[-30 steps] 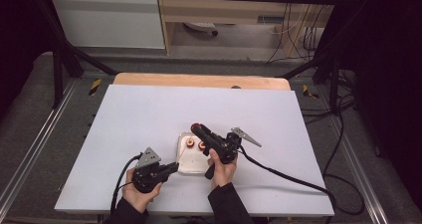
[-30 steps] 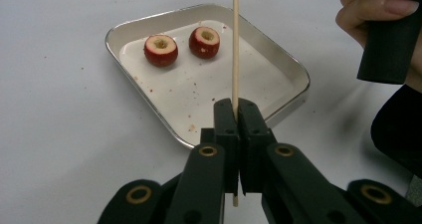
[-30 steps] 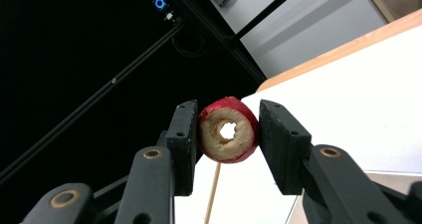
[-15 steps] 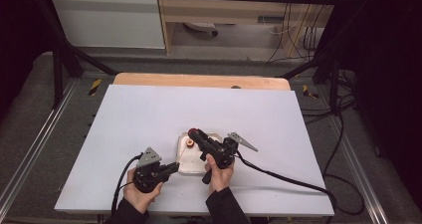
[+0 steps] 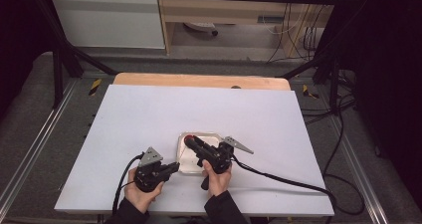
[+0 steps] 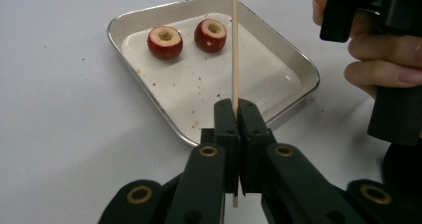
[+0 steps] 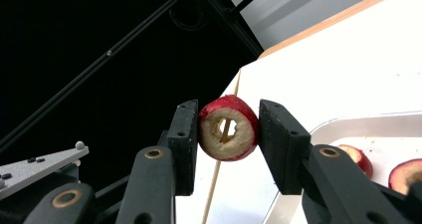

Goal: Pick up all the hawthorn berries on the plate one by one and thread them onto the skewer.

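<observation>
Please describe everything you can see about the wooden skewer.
The wooden skewer is a thin, straight, pale stick that looks like bamboo. The left gripper is shut on it near its lower end, and a short stub sticks out below the jaws. It rises upright past the metal tray and runs out of the top of the left gripper view. In the right gripper view it shows through the cored hole of the red fruit piece held by the right gripper.
</observation>
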